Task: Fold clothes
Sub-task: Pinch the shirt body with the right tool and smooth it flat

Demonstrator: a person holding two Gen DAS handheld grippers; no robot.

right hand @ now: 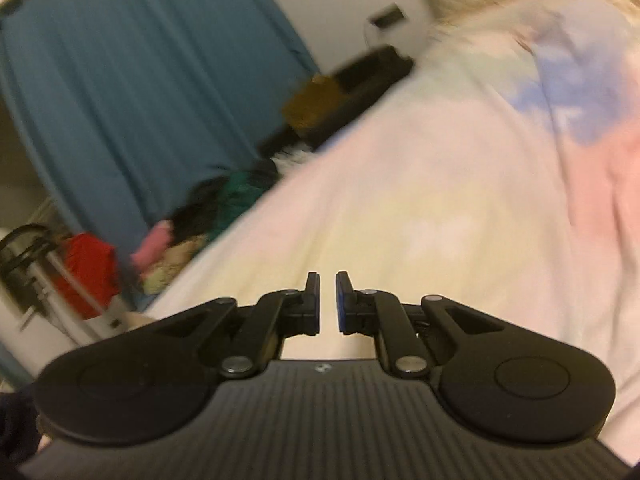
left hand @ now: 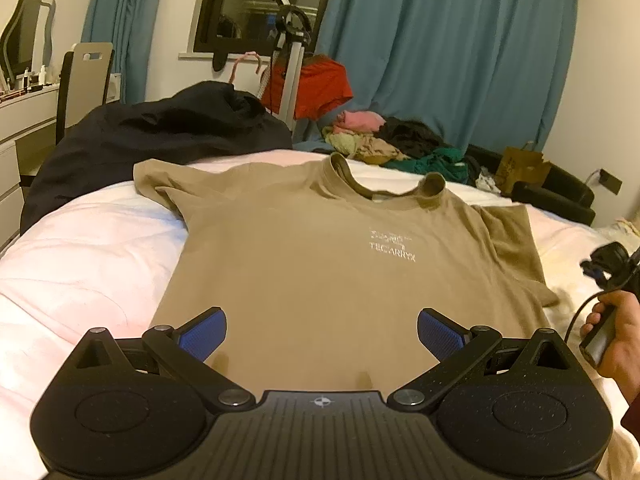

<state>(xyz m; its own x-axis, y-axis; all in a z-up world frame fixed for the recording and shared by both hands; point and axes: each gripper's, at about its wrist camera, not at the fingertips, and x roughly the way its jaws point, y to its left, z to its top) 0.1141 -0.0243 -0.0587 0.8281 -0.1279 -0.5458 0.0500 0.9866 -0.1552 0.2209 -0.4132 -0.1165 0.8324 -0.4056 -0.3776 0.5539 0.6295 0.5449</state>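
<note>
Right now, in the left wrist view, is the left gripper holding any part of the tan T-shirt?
No. The left gripper is wide open above the tan T-shirt, its blue pads clear of the cloth.

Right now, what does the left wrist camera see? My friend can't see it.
A tan T-shirt lies flat on a pale bed, with the open left gripper over its bottom hem. A clothes pile sits behind.

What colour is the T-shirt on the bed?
The T-shirt is tan, clearest in the left wrist view.
</note>
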